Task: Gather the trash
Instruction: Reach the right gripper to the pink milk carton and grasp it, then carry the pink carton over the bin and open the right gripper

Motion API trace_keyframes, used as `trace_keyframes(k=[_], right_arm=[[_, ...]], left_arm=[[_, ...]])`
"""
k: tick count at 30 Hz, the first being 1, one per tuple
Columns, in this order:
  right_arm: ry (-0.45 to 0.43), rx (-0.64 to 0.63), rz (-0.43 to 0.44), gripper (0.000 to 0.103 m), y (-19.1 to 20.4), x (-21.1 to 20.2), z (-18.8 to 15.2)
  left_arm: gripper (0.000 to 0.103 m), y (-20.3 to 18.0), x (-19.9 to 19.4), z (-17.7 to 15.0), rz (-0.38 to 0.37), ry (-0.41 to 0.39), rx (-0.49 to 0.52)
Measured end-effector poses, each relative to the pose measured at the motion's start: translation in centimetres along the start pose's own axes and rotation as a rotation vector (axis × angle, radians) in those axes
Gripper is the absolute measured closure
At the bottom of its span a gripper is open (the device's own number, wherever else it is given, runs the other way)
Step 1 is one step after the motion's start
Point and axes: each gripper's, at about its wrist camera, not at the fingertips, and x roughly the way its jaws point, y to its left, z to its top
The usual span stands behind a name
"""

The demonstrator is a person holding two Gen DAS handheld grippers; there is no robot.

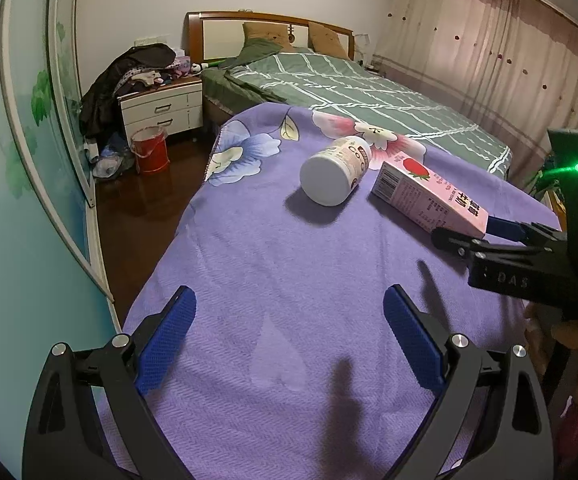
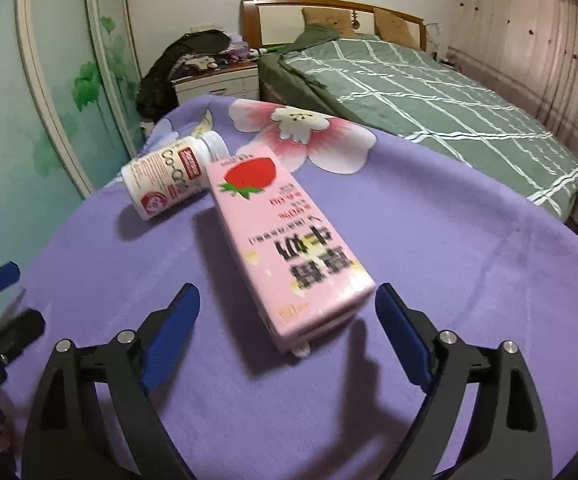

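A pink strawberry milk carton (image 2: 285, 248) lies on its side on the purple flowered cloth (image 2: 449, 260); it also shows in the left wrist view (image 1: 429, 194). A white plastic bottle (image 2: 169, 178) lies beside it, also in the left wrist view (image 1: 335, 172). My right gripper (image 2: 287, 320) is open, its blue fingers either side of the carton's near end, not touching it; it shows from the side in the left wrist view (image 1: 469, 234). My left gripper (image 1: 289, 320) is open and empty over bare cloth, well short of the bottle.
A green checked bed (image 1: 349, 92) lies beyond the cloth. A white nightstand (image 1: 163, 108) piled with clothes and a red bucket (image 1: 151, 150) stand at the left on the dark wood floor. A painted wardrobe (image 1: 29, 160) runs along the left. Curtains (image 1: 509, 52) hang at right.
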Motion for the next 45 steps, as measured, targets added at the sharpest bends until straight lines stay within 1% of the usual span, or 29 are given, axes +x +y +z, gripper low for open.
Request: trace_keyframes(k=[3, 9, 12, 15, 21, 30, 34, 40, 45], right_arm=[[0.006, -0.013, 0.016, 0.052, 0.3, 0.0, -0.1], [0.011, -0.019, 0.007, 0.052, 0.9, -0.7, -0.9], [0.022, -0.003, -0.013, 0.052, 0.6, -2.1, -2.0], [0.026, 0.035, -0.027, 0.053, -0.4, -4.2, -3.5], [-0.016, 0.12, -0.061, 0.053, -2.9, -10.2, -7.3], [-0.089, 0.318, -0.223, 0.053, -8.6, -18.9, -15.4], [-0.109, 0.421, -0.32, 0.053, -11.7, -22.9, -19.6], [-0.098, 0.53, -0.445, 0.053, -15.1, -26.8, -24.6], [-0.058, 0.624, -0.553, 0.052, -18.2, -29.0, -29.1]], left_arm=[[0.01, 0.1, 0.0, 0.0, -0.005, -0.001, -0.002], [0.01, 0.2, -0.2, 0.0, -0.012, -0.003, -0.009], [0.01, 0.1, -0.2, 0.0, -0.014, -0.006, -0.005], [0.01, 0.0, -0.2, -0.1, -0.016, -0.009, 0.002], [0.01, -0.4, -0.3, -0.1, -0.015, -0.015, 0.018], [0.01, -0.6, -0.7, -0.1, -0.011, -0.029, 0.04], [0.01, -0.7, -0.7, 0.0, -0.006, -0.03, 0.048], [0.01, -0.9, -0.7, 0.0, 0.001, -0.031, 0.055], [0.01, -1.1, -0.7, 0.1, 0.011, -0.03, 0.064]])
